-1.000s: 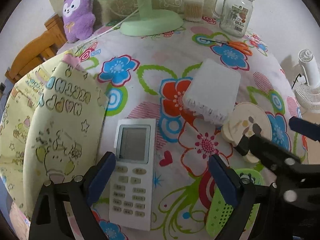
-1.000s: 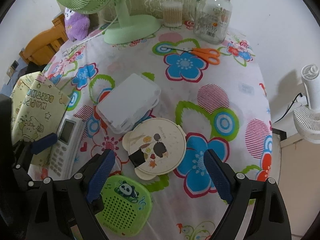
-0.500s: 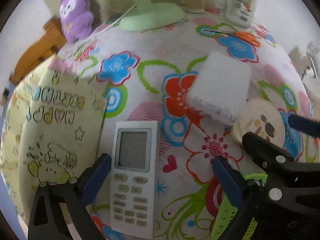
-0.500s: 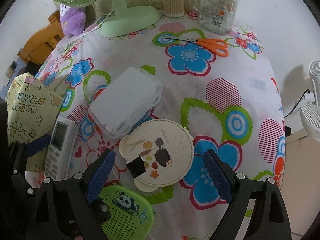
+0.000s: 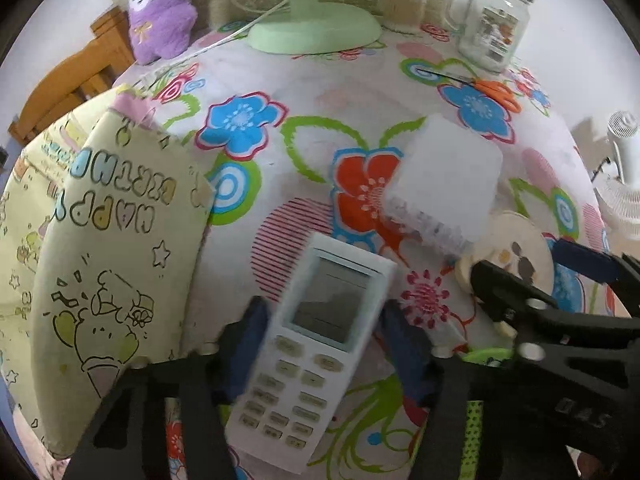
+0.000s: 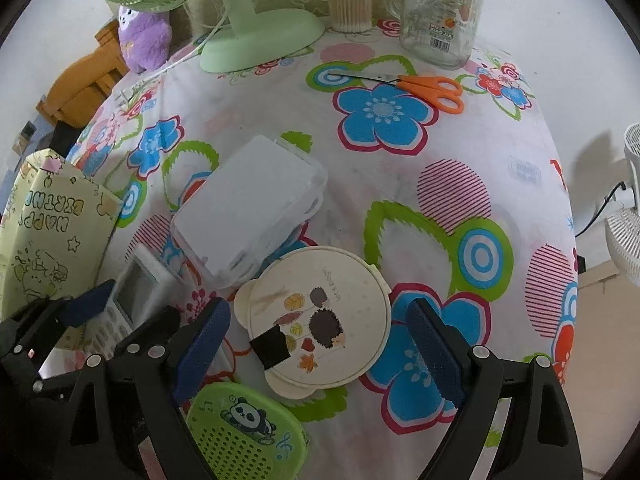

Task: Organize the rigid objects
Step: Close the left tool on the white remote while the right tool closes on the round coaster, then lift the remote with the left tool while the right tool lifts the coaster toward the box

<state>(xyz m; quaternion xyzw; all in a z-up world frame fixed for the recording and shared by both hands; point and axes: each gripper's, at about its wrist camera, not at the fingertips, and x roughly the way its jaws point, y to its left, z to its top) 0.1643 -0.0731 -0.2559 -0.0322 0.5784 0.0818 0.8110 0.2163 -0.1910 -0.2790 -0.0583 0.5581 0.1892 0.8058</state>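
On the flowery tablecloth (image 5: 320, 92), seen from the left wrist camera, a white remote control (image 5: 316, 352) sits between the two blue pads of the left gripper (image 5: 324, 336). Its jaws are closing on the remote's long sides, which is probably the easiest way to hold such a slim, hard thing. The remote looks tipped, with its screen end raised, but the picture is blurry there, so I cannot be sure it is off the cloth. Just to its left lies a yellow birthday gift bag (image 5: 104, 264), maybe the place where things will go. Beyond the remote is a clear plastic box (image 5: 444, 180), and the right gripper's black arm pokes in from the right.

From the right wrist camera, the right gripper (image 6: 320, 344) stands wide and holds nothing. It hangs over a round cream lid with a hedgehog picture (image 6: 320, 320), with one pad on each side, not touching, so it may be lining up to grab it. A green panda case (image 6: 248, 428) lies close by, under the left pad. The remote (image 6: 136, 296) shows at the left edge, by the bag (image 6: 52, 232). Orange scissors (image 6: 424, 88) and a glass jar (image 6: 440, 12) are far back.
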